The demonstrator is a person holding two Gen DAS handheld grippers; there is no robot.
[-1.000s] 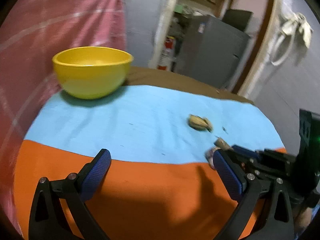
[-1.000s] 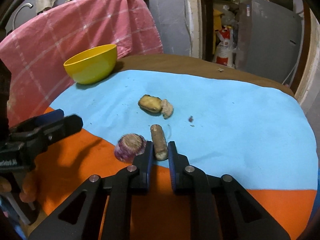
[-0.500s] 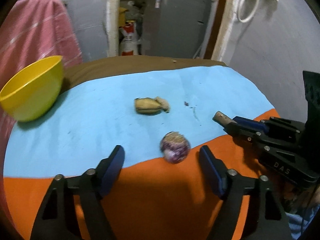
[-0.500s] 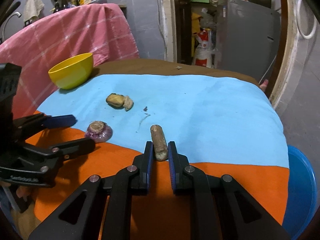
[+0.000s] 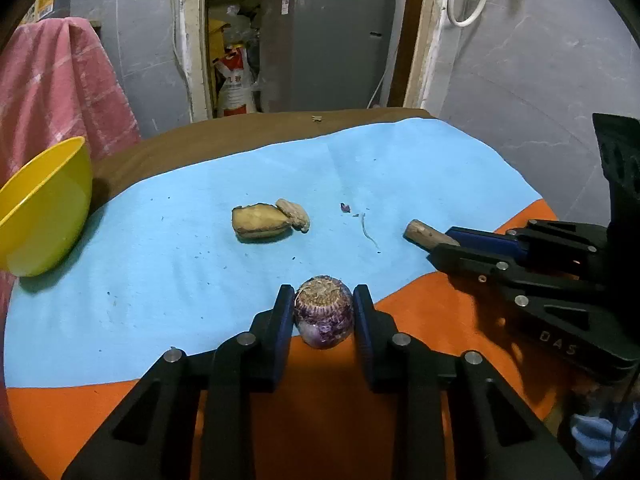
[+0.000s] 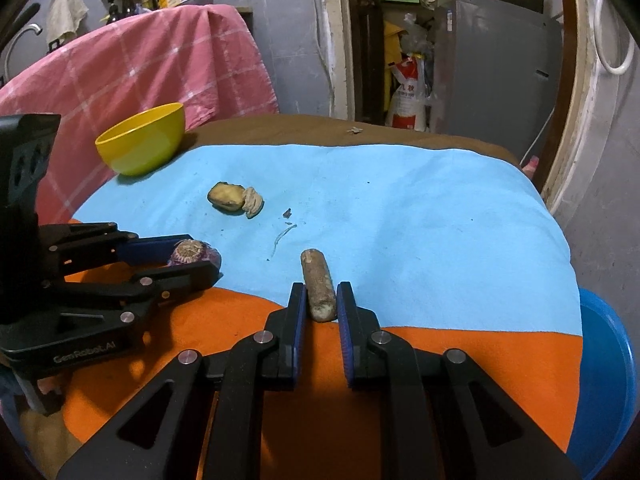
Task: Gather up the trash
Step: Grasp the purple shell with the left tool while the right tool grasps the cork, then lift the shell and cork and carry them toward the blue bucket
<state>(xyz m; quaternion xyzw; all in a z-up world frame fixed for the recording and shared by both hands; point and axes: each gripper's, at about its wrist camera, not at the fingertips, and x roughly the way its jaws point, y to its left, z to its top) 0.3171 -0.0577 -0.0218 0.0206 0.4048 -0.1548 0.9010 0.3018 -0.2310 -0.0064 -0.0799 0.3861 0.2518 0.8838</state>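
Note:
My left gripper [image 5: 323,300] is shut on a purple onion scrap [image 5: 323,312], at the border of the blue and orange cloths. It also shows in the right wrist view [image 6: 192,252] between the left fingers. My right gripper [image 6: 319,300] is shut on a brown stick-like scrap [image 6: 317,284], whose tip shows in the left wrist view [image 5: 420,232]. A tan food scrap [image 5: 268,220] lies mid-cloth in two pieces, free of both grippers; the right wrist view [image 6: 234,198] shows it too.
A yellow bowl [image 5: 40,208] stands at the table's far left, by a pink cloth [image 6: 140,68] draped over a chair. A blue bin [image 6: 604,380] sits below the table's right edge. Small crumbs [image 5: 360,220] lie on the blue cloth [image 5: 400,172].
My left gripper swung right from the bowl, moved onto the onion scrap and shut on it. My right gripper, holding the stick, drew back to the right, away from the onion.

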